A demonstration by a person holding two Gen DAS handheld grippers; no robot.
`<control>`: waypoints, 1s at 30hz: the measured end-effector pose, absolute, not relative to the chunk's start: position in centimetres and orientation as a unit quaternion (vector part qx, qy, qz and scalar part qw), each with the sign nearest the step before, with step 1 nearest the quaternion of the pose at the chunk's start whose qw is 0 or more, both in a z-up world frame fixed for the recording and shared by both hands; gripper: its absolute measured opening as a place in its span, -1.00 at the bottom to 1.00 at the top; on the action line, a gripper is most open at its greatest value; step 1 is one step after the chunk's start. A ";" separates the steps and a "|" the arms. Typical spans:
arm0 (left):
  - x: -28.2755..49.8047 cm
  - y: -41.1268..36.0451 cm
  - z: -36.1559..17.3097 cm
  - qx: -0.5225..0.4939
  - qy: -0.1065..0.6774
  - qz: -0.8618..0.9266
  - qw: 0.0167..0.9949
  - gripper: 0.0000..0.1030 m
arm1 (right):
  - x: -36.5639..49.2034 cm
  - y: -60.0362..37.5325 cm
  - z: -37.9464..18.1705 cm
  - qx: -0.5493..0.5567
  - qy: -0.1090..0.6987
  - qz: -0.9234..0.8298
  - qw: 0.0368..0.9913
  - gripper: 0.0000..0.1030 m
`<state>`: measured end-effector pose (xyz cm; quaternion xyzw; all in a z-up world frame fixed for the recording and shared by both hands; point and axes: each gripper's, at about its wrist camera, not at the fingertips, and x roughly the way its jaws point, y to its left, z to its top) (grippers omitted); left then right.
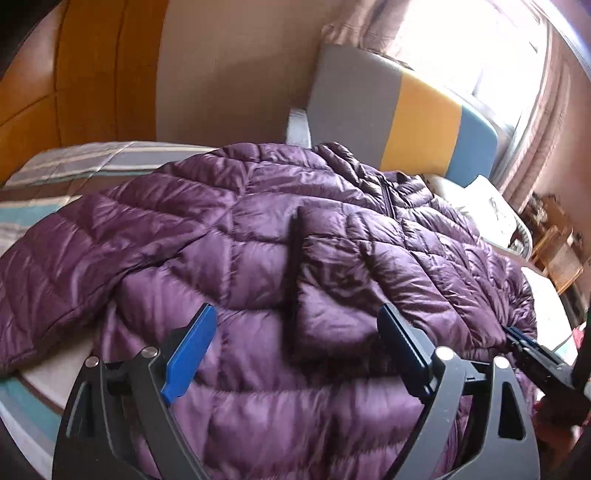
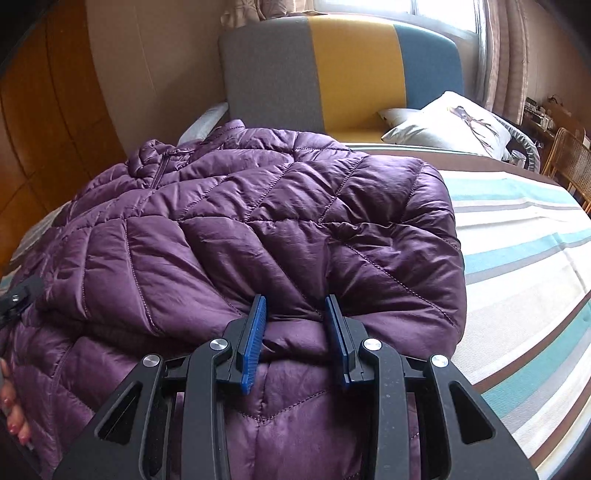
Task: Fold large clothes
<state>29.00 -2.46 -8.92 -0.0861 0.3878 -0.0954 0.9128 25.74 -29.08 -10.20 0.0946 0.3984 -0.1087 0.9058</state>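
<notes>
On the striped bed cover [image 1: 44, 173], as seen from the left wrist, a purple quilted jacket [image 1: 229, 236] is spread flat; the left gripper [image 1: 297, 325] is held above it with its jaws spread wide and nothing gripped. From the right wrist, the right gripper [image 2: 295, 314] is seen clenched on a bunched fold of the jacket near its lower edge, beside the folded sleeve [image 2: 388, 221].

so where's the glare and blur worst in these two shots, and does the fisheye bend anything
Left wrist view: the window is blown out white, and the purple jacket is softly motion-blurred. Right wrist view: sharper, with only a small bright window strip and sheen on the jacket; the bedspread stripes curve with the lens, and the corners go dark.
</notes>
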 end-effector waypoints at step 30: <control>12.7 26.4 -11.8 -0.320 0.328 0.260 0.850 0.36 | 25.5 -29.1 -10.1 0.090 0.396 -0.110 0.907 -0.36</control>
